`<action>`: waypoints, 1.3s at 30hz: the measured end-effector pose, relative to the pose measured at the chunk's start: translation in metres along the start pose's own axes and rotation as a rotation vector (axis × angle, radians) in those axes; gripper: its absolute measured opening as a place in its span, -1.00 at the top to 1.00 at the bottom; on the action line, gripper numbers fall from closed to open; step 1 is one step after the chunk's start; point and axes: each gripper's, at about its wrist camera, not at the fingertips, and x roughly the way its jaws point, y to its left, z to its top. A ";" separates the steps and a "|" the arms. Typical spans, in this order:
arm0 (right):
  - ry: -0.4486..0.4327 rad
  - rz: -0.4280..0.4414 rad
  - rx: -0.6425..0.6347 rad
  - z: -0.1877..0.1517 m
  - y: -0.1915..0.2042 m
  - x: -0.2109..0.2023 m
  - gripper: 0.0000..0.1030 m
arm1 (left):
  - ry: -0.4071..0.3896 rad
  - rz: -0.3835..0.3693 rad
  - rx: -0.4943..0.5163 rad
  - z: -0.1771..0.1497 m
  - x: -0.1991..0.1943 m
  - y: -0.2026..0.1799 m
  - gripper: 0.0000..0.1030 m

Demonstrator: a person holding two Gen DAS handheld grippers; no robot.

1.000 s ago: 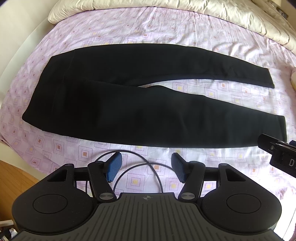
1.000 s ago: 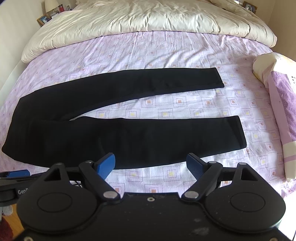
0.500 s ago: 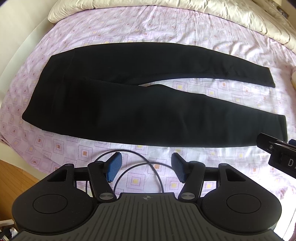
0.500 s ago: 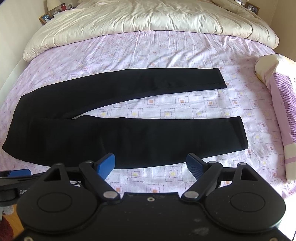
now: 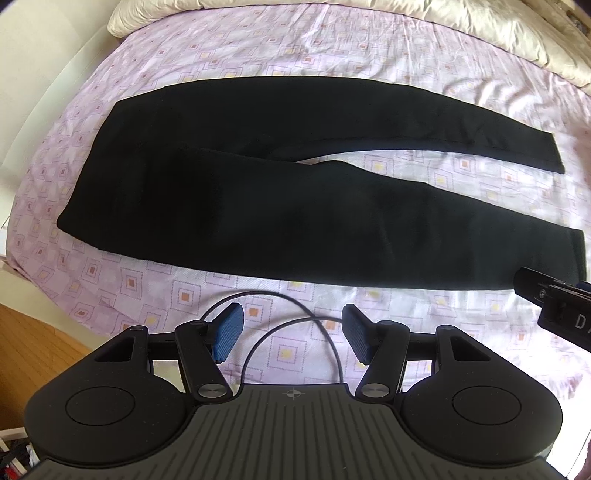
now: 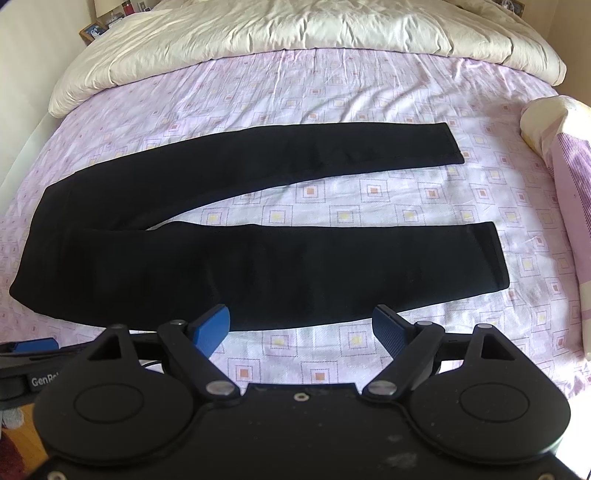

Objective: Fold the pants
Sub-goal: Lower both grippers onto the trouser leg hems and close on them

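- Black pants (image 5: 295,192) lay flat across the lilac patterned sheet (image 5: 258,40), waist to the left, both legs running right with a strip of sheet between them.
- From my left claw (image 5: 291,338) I saw a thin black cable (image 5: 258,295) looping on the sheet between the wide-apart blue pads (image 5: 229,336), which gripped nothing.
- Only my right claw (image 6: 301,330) showed the whole cream duvet (image 6: 295,33), a striped pillow (image 6: 569,166) at the right edge and framed pictures (image 6: 92,31) far left; its jaws stood wide and empty just short of the near leg.
- Each view caught the other claw at its edge.
- Readable writing: "GenRo", cut off, in the right view; "D" in the left.
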 end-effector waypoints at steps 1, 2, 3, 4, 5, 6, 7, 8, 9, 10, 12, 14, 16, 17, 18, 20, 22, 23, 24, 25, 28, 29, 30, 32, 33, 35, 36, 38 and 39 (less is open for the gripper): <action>0.008 0.001 -0.007 0.000 0.002 0.002 -0.71 | 0.008 0.013 0.002 -0.001 0.000 0.000 -0.12; 0.013 0.000 -0.013 0.000 0.003 0.003 -0.71 | 0.012 0.021 0.002 -0.002 0.001 0.001 -0.12; 0.019 -0.002 -0.018 0.000 0.005 0.005 -0.71 | 0.002 0.026 -0.001 -0.003 0.001 0.002 -0.12; 0.023 -0.003 -0.022 0.000 0.005 0.007 -0.71 | 0.013 0.019 -0.005 -0.003 0.002 0.002 -0.12; 0.028 -0.004 -0.024 0.000 0.006 0.008 -0.71 | 0.017 0.022 -0.006 -0.004 0.003 0.002 -0.12; 0.033 -0.004 -0.025 0.000 0.007 0.009 -0.71 | 0.028 0.025 -0.007 -0.005 0.004 0.002 -0.12; 0.037 -0.005 -0.026 -0.001 0.006 0.010 -0.71 | 0.036 0.031 -0.006 -0.006 0.004 0.002 -0.12; 0.041 -0.006 -0.027 -0.001 0.006 0.011 -0.71 | 0.039 0.034 -0.005 -0.006 0.005 0.001 -0.12; 0.046 -0.006 -0.027 -0.001 0.007 0.012 -0.71 | 0.038 0.026 -0.009 -0.006 0.005 0.001 -0.12; 0.049 -0.007 -0.027 -0.001 0.006 0.013 -0.71 | 0.037 0.028 -0.010 -0.006 0.005 0.002 -0.12; 0.057 -0.007 -0.029 -0.002 0.006 0.016 -0.71 | 0.029 0.033 -0.012 -0.006 0.005 0.002 -0.12; 0.066 -0.008 -0.031 -0.003 0.006 0.019 -0.71 | 0.028 0.041 -0.013 -0.006 0.007 0.003 -0.12; 0.076 -0.008 -0.029 -0.003 0.007 0.021 -0.71 | 0.054 0.048 -0.009 -0.004 0.007 0.003 -0.12; 0.082 -0.008 -0.029 -0.003 0.007 0.023 -0.71 | 0.056 0.049 -0.007 -0.003 0.008 0.003 -0.12; 0.087 -0.008 -0.029 -0.003 0.008 0.024 -0.71 | 0.063 0.061 -0.002 -0.003 0.007 0.003 -0.12; 0.095 -0.011 -0.030 0.000 0.008 0.028 -0.71 | 0.074 0.080 0.008 0.000 0.009 0.004 -0.12; 0.104 -0.012 -0.028 0.002 0.009 0.032 -0.71 | 0.091 0.076 0.009 0.004 0.012 0.005 -0.12; 0.109 -0.013 -0.025 0.003 0.010 0.034 -0.71 | 0.096 0.077 0.009 0.006 0.014 0.006 -0.12; 0.115 -0.014 -0.025 0.004 0.011 0.036 -0.71 | 0.102 0.077 0.008 0.009 0.016 0.007 -0.12; 0.119 -0.017 -0.025 0.006 0.013 0.039 -0.71 | 0.110 0.082 0.008 0.013 0.017 0.009 -0.12; 0.129 -0.023 -0.023 0.014 0.017 0.046 -0.71 | 0.123 0.083 0.008 0.026 0.025 0.013 -0.12; 0.131 -0.023 -0.021 0.018 0.018 0.048 -0.71 | 0.127 0.084 0.008 0.031 0.027 0.015 -0.12; 0.132 -0.022 -0.020 0.023 0.020 0.052 -0.71 | 0.127 0.083 0.009 0.037 0.030 0.016 -0.12; 0.132 -0.018 -0.027 0.035 0.023 0.058 -0.71 | 0.121 0.083 0.013 0.049 0.036 0.018 -0.11; 0.127 -0.012 -0.035 0.041 0.024 0.060 -0.71 | 0.116 0.081 0.015 0.057 0.039 0.019 -0.10; 0.107 0.004 -0.077 0.058 0.029 0.068 -0.71 | 0.107 0.080 0.013 0.073 0.045 0.023 -0.03; 0.092 0.008 -0.104 0.067 0.031 0.072 -0.71 | 0.108 0.079 0.010 0.081 0.048 0.025 0.08; 0.050 0.019 -0.177 0.089 0.037 0.084 -0.70 | 0.104 0.066 0.003 0.097 0.056 0.031 0.24; 0.028 0.027 -0.208 0.100 0.039 0.089 -0.66 | 0.103 0.061 0.001 0.105 0.061 0.033 0.32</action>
